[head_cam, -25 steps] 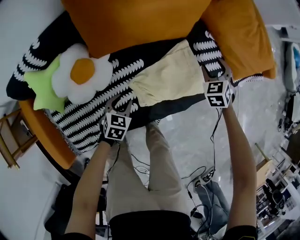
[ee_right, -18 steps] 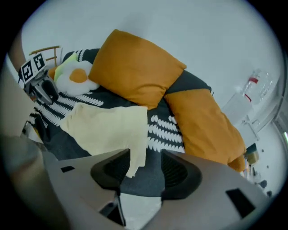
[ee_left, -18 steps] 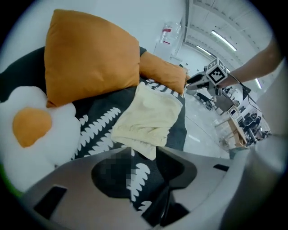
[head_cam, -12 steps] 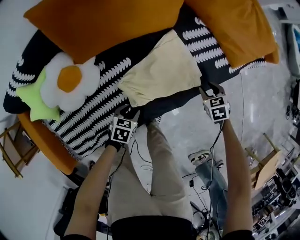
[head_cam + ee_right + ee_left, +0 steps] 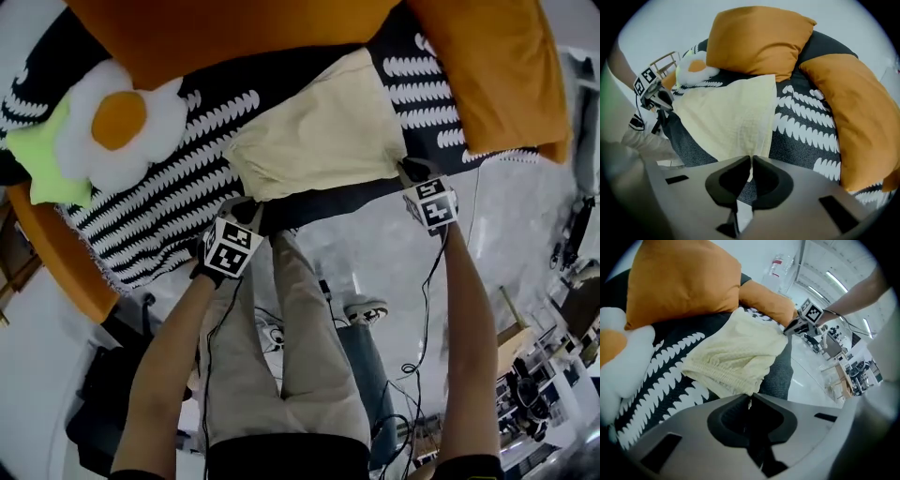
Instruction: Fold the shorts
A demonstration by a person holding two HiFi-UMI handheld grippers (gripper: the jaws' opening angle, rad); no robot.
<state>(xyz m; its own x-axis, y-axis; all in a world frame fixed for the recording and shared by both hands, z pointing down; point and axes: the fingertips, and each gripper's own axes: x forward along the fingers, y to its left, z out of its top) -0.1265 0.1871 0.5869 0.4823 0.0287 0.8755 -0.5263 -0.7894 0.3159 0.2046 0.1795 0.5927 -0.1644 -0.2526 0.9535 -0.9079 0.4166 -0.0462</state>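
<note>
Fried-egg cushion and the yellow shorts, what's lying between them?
Only the black-and-white patterned blanket shows between the egg cushion and the shorts, clearest in the head view.

- One pair of pale yellow shorts (image 5: 314, 127).
- Two orange pillows: a large pillow (image 5: 234, 33) at the back and a second pillow (image 5: 497, 66) off to the right.
- One fried-egg cushion (image 5: 122, 122).
- One green star cushion (image 5: 42, 159).
- One black-and-white blanket (image 5: 169, 197).
- Two grippers, the left gripper (image 5: 246, 208) and the right gripper (image 5: 405, 173). Both sets of jaws have just been closing, and each has shorts cloth pinched between them.
- Two marker cubes, one cube (image 5: 232, 247) on the left tool and another cube (image 5: 431, 202) on the right.
- One wooden chair (image 5: 665, 61).
- One clear bottle (image 5: 777, 267).
</note>
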